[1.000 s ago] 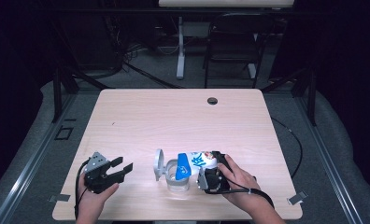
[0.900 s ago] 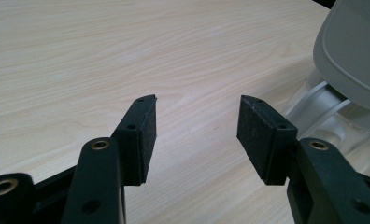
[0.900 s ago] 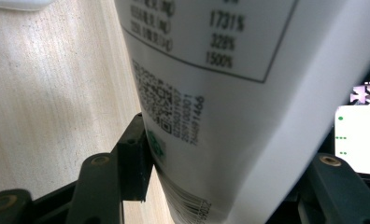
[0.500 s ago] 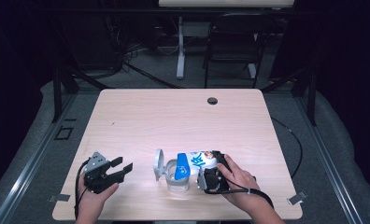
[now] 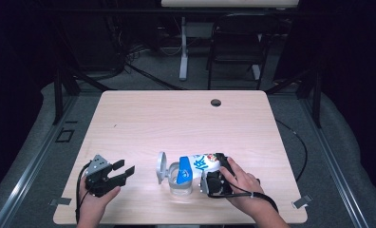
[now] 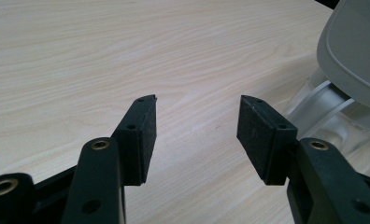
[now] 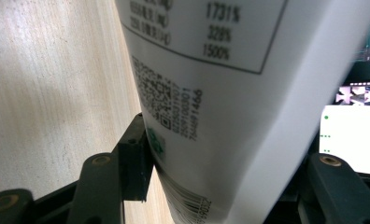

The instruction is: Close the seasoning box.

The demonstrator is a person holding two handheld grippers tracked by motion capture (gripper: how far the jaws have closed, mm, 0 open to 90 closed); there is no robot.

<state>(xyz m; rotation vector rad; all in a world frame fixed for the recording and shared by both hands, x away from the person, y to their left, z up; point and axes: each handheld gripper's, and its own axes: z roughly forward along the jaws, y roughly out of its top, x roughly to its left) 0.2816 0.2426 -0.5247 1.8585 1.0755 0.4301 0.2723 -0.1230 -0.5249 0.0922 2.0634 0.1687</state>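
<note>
right gripper [image 5: 213,180] clamped white-and-blue carton [image 5: 198,167], tipped over clear glass [image 5: 181,186], lower centre | left gripper [image 5: 111,175] spread, empty | no change; pour probably ongoing

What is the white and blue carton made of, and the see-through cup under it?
The carton looks like coated paperboard: smooth, slightly shiny white sides with crisp printed text, a code and a barcode. The cup looks like clear plastic or glass; I cannot tell which. Its flipped-up lid looks like matte grey plastic.
</note>
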